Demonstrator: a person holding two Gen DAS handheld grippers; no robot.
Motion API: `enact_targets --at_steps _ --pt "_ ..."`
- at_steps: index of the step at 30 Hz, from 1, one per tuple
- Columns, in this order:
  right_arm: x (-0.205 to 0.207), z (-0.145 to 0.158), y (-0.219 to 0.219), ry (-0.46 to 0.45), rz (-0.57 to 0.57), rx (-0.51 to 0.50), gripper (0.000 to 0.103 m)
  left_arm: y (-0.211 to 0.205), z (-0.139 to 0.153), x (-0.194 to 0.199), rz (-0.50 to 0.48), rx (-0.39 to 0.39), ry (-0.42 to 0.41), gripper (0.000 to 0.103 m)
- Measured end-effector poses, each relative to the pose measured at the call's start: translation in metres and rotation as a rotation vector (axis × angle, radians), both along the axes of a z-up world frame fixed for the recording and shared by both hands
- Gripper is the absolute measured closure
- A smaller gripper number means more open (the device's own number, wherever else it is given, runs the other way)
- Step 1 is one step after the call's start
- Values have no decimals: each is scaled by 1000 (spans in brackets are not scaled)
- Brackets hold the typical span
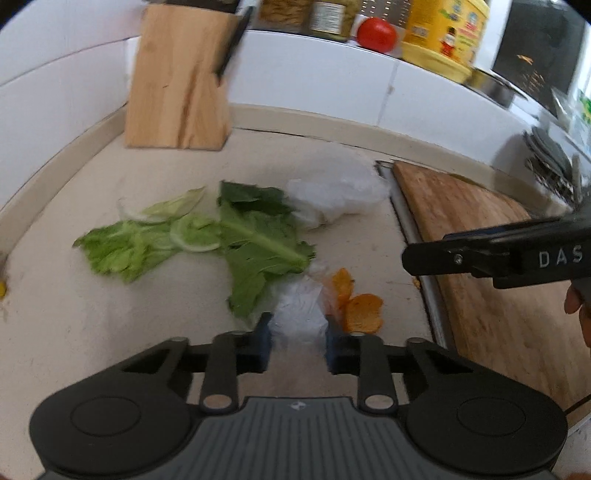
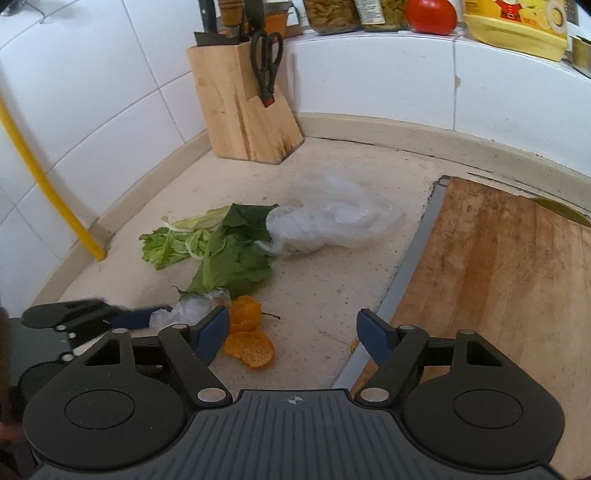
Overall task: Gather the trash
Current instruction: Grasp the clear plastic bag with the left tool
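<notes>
Trash lies on the beige counter: green lettuce leaves (image 1: 207, 240) (image 2: 221, 251), a large clear plastic bag (image 1: 336, 195) (image 2: 332, 221), a small crumpled clear plastic piece (image 1: 299, 310) (image 2: 195, 308), and orange peels (image 1: 358, 306) (image 2: 247, 332). My left gripper (image 1: 297, 338) has its blue pads either side of the small plastic piece, jaws partly closed around it; it also shows in the right wrist view (image 2: 147, 317). My right gripper (image 2: 291, 332) is open and empty above the counter, right of the peels; its arm shows in the left wrist view (image 1: 498, 254).
A wooden knife block (image 1: 181, 77) (image 2: 243, 103) with scissors stands in the back corner. A wooden cutting board (image 1: 487, 266) (image 2: 498, 280) lies on the right. A ledge holds jars, a tomato (image 1: 376, 33) (image 2: 430, 14) and a yellow tub. A yellow pipe (image 2: 48, 184) runs down the left wall.
</notes>
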State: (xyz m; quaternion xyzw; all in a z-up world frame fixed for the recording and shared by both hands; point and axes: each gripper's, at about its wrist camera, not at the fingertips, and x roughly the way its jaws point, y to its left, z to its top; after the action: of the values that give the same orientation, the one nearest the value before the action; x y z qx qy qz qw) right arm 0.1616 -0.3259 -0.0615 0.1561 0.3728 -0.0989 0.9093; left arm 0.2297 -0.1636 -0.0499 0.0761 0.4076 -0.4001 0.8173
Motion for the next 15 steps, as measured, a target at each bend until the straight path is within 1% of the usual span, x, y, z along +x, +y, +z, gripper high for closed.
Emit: enact_targets --at_steps 2,4,8,11,13,14,15 --pt "3 0 2 4 15 1 34 13 3 1 17 -14 21 85" --pt "6 -1 4 9 25 5 37 29 7 -1 31 -13 31 85" --pt "9 -1 10 15 54 3 38 62 15 -10 32 2 38 85" --pt "14 -1 15 21 83 9 37 74 17 -15 38 27 12 75" --pt "22 -2 19 24 105 15 36 77 17 -16 68 22 2 57" --pt "27 -2 22 27 112 12 33 77 17 -16 77 15 -4 53" --pt "32 -2 25 27 118 5 33 77 17 -16 80 10 -12 45"
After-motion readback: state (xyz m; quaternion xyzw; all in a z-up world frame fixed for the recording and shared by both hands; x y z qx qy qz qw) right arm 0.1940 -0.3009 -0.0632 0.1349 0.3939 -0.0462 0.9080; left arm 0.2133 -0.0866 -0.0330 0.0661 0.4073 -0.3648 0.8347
